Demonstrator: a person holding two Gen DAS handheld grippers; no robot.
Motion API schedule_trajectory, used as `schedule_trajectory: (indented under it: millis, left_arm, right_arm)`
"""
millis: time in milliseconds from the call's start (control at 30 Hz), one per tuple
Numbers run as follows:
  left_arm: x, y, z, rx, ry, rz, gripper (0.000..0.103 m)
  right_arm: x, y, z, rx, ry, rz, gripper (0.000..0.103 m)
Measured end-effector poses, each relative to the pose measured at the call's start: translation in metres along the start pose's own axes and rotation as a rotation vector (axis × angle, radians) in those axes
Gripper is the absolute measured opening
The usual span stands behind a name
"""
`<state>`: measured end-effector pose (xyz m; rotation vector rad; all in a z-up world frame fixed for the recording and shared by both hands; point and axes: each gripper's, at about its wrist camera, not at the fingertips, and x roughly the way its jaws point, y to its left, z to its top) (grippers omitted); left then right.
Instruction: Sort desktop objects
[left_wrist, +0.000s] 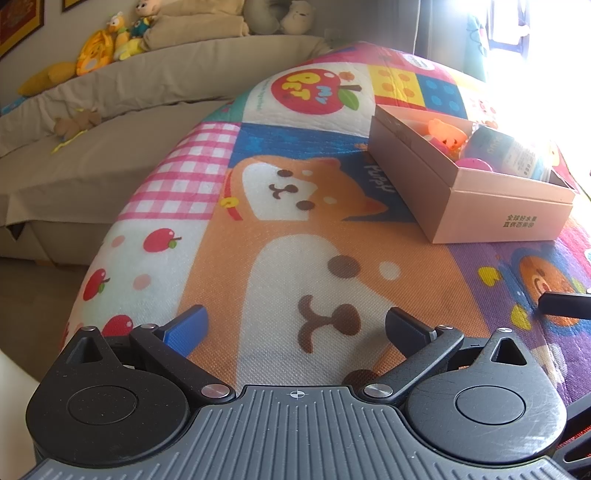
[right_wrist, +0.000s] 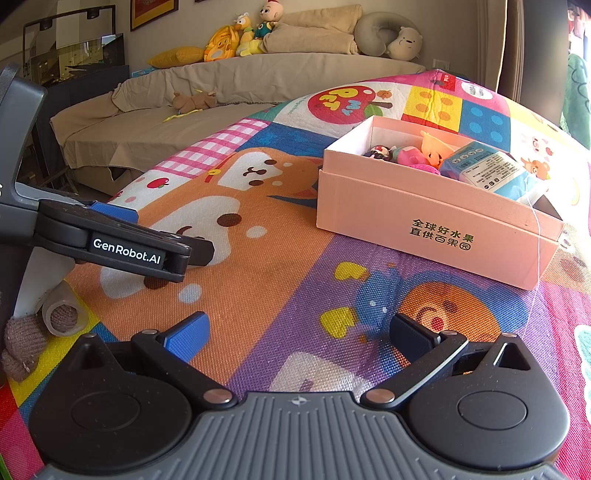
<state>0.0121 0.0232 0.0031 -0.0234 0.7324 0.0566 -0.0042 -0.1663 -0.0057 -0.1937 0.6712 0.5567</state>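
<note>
Both tongs, left (left_wrist: 295, 325) and right (right_wrist: 297, 332), spread wide, empty, above table (right_wrist: 258, 295). Box (right_wrist: 436, 221) ahead: light stiff cardboard; toys (right_wrist: 410, 155) and pack (right_wrist: 491, 170) inside. Best gripped at wall.

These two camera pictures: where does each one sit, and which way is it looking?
Left wrist: rides the left claw, open, looking over the patterned mat toward the pink box at right.
Right wrist: rides the right claw, open, facing the box; the left claw shows at left.
Shared: mat, box, sofa.
</note>
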Motion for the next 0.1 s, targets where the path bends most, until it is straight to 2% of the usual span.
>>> schedule_trajectory:
  millis: [100]
  left_arm:
    - [-0.0002,-0.0004,-0.0001,0.002,0.0,-0.001,0.103]
  right_arm:
    - [0.0,0.0,0.0,0.0,0.0,0.0,0.103]
